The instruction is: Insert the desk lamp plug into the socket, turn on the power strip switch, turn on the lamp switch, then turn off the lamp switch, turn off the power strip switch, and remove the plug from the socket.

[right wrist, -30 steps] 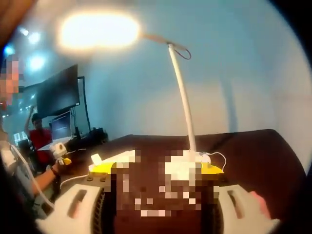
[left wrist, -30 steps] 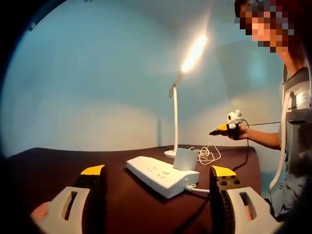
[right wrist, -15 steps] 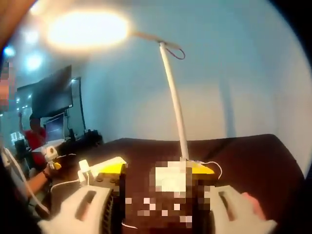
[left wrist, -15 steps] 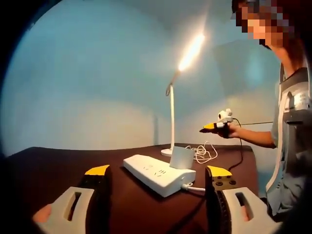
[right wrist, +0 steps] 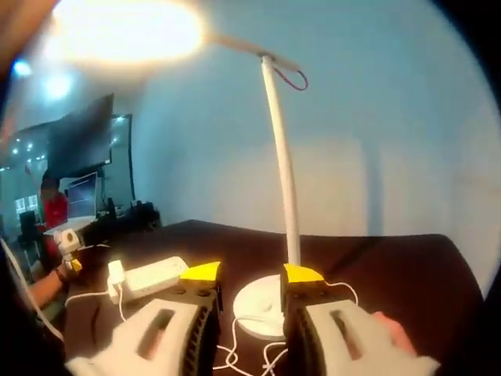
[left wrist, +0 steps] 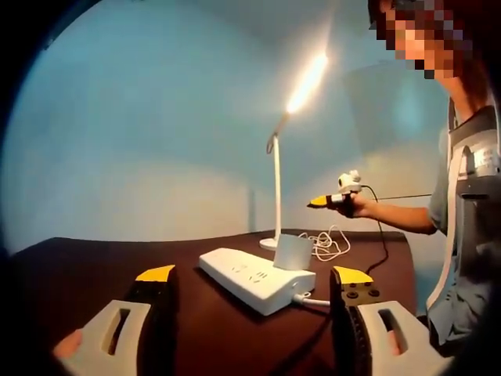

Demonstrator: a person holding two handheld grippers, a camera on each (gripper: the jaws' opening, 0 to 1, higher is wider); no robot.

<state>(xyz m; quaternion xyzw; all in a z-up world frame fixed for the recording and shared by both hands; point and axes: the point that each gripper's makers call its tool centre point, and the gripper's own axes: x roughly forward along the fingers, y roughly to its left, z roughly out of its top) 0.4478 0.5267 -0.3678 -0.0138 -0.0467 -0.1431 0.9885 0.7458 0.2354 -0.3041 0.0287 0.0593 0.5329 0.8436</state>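
The white desk lamp is lit, its head [left wrist: 307, 82] glowing above a thin pole [left wrist: 276, 188]. A white power strip [left wrist: 250, 278] lies on the dark table with the lamp's boxy plug [left wrist: 293, 252] seated in it. My left gripper [left wrist: 252, 276] stands open in front of the strip, holding nothing. My right gripper [right wrist: 252, 274] hovers just before the lamp base [right wrist: 262, 301], open by a narrow gap with nothing in it. From the left gripper view, a hand holds the right gripper [left wrist: 329, 201] in the air beside the pole.
The lamp cord [left wrist: 329, 244] lies coiled by the base and trails under my right gripper as loops [right wrist: 250, 352]. A person stands at the table's right end [left wrist: 470, 235]. The strip [right wrist: 153, 276] and the distant left gripper [right wrist: 69, 243] lie to the left. Monitors stand behind.
My right gripper has come nearer the lamp base, and its jaws have narrowed. The left gripper has hardly moved. The lamp stays lit.
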